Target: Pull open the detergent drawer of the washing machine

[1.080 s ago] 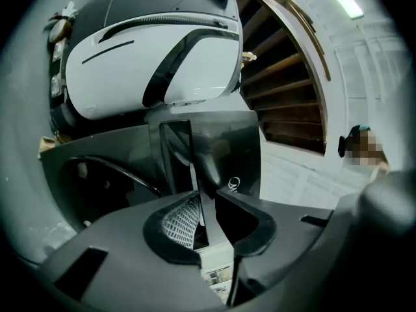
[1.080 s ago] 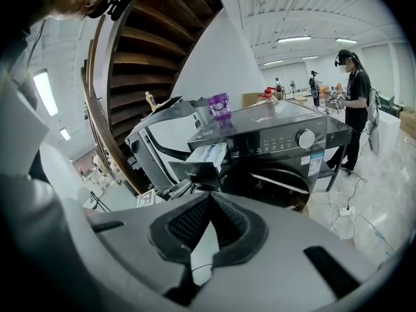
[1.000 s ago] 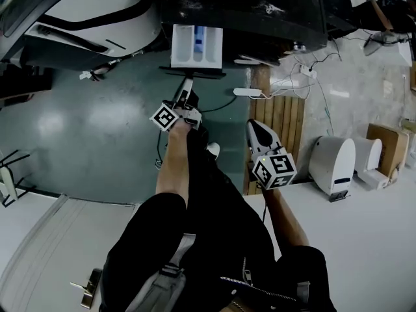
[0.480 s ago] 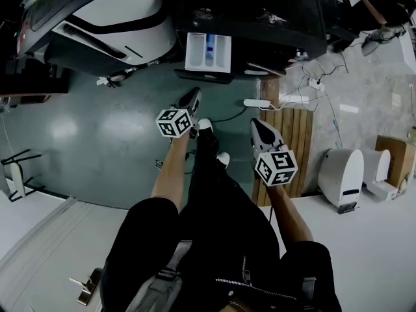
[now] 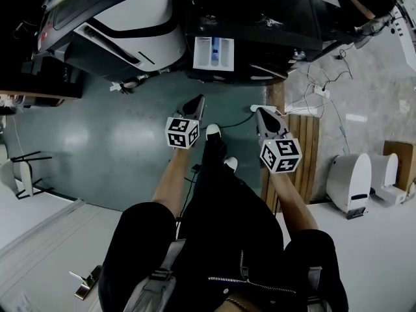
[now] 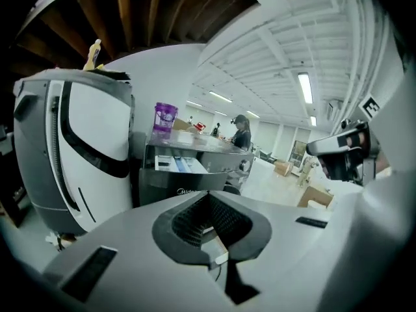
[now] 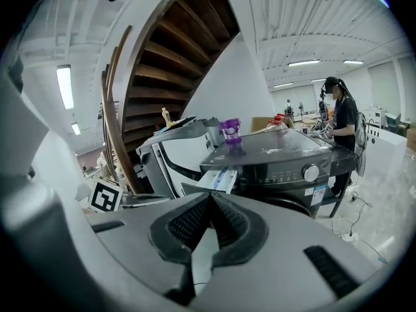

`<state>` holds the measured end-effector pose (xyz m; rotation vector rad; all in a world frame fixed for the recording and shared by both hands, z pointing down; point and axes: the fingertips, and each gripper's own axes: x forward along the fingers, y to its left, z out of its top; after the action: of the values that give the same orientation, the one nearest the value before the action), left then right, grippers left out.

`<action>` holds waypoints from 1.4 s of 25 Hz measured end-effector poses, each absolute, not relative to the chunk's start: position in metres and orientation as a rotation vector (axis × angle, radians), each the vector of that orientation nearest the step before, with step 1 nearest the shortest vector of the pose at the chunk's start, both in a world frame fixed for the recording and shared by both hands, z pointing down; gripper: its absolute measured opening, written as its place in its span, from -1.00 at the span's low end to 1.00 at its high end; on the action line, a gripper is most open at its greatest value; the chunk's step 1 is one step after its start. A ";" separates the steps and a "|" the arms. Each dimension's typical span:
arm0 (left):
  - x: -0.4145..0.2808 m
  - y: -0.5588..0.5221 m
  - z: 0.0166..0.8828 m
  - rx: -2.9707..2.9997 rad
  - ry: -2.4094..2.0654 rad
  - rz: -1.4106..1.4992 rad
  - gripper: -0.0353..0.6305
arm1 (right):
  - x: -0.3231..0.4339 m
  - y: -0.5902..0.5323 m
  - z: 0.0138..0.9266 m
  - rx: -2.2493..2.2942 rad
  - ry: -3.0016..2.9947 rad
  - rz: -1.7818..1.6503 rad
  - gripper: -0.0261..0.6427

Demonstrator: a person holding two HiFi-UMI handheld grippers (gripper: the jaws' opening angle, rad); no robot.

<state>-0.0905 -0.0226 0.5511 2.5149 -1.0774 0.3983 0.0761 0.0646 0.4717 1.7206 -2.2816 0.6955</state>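
The detergent drawer [image 5: 213, 52] juts open, apart ahead of the left tool [image 5: 196, 103]. It and the right tool [image 5: 264, 114] are pressed together, empty.

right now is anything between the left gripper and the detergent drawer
Nothing visible does. The left gripper, jaws shut and empty, hangs short of the detergent drawer, which juts open from the dark washing machine. In the head view only the green floor shows below the gap between them.
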 end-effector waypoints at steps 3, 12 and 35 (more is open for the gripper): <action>-0.089 -0.011 0.528 2.573 -1.096 0.433 -0.83 | 0.080 0.068 0.462 1.737 -2.303 0.684 -0.92; -0.081 0.021 0.467 2.672 -1.144 0.426 -0.83 | 0.078 0.083 0.432 1.743 -2.360 0.564 -0.93; -0.092 0.038 0.381 2.758 -1.266 0.308 -0.83 | 0.087 0.091 0.365 1.765 -2.435 0.280 -0.94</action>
<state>-0.0920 0.0380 0.3811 2.7579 -1.2662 0.3079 0.0868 0.0906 0.3646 1.7647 -2.4353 0.2803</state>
